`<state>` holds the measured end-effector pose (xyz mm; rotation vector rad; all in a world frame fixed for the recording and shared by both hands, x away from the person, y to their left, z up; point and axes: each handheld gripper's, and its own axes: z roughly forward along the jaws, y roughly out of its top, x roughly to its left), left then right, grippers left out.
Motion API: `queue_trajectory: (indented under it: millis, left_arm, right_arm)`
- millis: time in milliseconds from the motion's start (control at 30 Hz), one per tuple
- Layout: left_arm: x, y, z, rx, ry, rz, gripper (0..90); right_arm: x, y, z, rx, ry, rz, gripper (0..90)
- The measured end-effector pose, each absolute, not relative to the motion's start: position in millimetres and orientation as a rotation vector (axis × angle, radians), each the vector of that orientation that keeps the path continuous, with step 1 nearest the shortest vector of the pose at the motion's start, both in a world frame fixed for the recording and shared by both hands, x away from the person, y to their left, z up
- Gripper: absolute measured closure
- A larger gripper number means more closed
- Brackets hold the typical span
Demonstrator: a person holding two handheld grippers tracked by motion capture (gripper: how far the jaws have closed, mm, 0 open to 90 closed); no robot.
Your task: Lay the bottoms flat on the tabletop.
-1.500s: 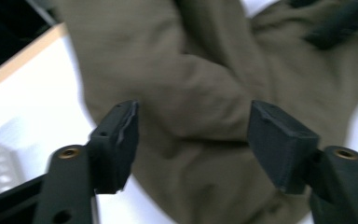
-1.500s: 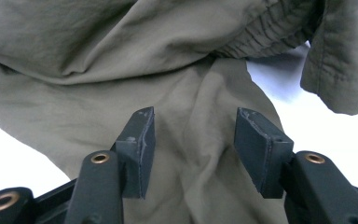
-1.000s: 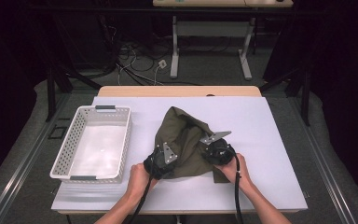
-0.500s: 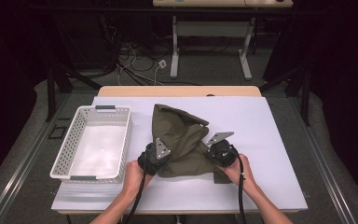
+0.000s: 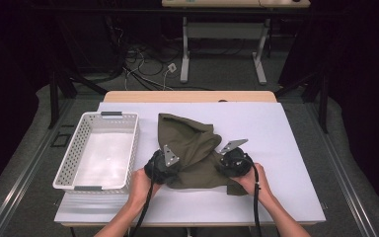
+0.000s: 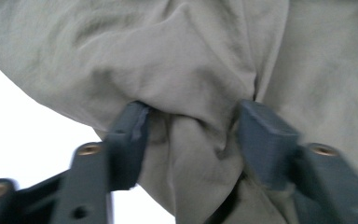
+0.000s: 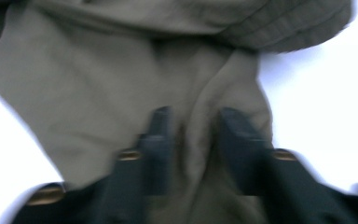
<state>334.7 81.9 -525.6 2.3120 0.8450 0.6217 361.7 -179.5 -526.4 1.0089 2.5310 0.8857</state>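
An olive-green garment (image 5: 187,140) lies crumpled on the white table top (image 5: 286,138), right of the basket. My left gripper (image 5: 171,167) sits at its near left edge and my right gripper (image 5: 223,165) at its near right edge, each held by a hand. In the left gripper view the jaws (image 6: 193,133) stand apart around a bunched fold of the garment (image 6: 191,70). In the right gripper view the jaws (image 7: 193,137) stand narrower, with a ridge of the garment (image 7: 98,84) between them. Both pairs of jaws have just been opening, the cloth still between them.
A white perforated plastic basket (image 5: 128,148) stands on the table's left side, with nothing in it. Bare white table lies to the right of the garment and along the near edge. Dark floor, cables and desk legs lie beyond the far edge.
The garment's raised far part has dropped and now lies flatter and wider toward the left. Both hands have stayed almost where they were.
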Motion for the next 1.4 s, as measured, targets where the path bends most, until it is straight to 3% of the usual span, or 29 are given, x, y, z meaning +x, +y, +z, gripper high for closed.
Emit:
queue_trajectory:
  millis: [133,300,400,567,700,833,933,1033,1167,1300,1400]
  left_arm:
    - [331,77,-524,2.35,0.822,0.622,30.5]
    - [333,74,-533,2.421,0.85,0.572,28.7]
    - [336,75,-538,2.428,0.854,0.554,35.8]
    - [340,82,-543,2.403,0.851,0.557,61.6]
    - [339,83,-541,2.392,0.857,0.587,70.0]
    - [338,84,-538,2.383,0.869,0.612,70.0]
    - [337,84,-535,2.374,0.871,0.619,62.1]
    - [334,81,-529,2.368,0.861,0.652,42.9]
    - [329,75,-522,2.345,0.822,0.675,33.8]
    - [327,68,-523,2.356,0.784,0.68,32.5]
    - [326,66,-524,2.366,0.767,0.705,33.1]
  right_arm:
    - [365,-182,-527,1.033,2.51,0.903,42.9]
    - [371,-178,-535,1.067,2.541,0.837,45.5]
    - [374,-177,-539,1.069,2.547,0.844,55.3]
    - [371,-175,-539,1.062,2.593,0.854,80.7]
    - [366,-172,-536,1.032,2.602,0.843,86.3]
    - [355,-168,-530,1.017,2.634,0.871,86.6]
    - [352,-164,-529,0.971,2.638,0.863,83.4]
    - [355,-168,-527,0.977,2.589,0.862,65.5]
    - [360,-177,-522,1.006,2.516,0.908,44.9]
    - [366,-176,-529,1.038,2.535,0.847,40.4]
    - [370,-173,-534,1.034,2.562,0.809,47.9]
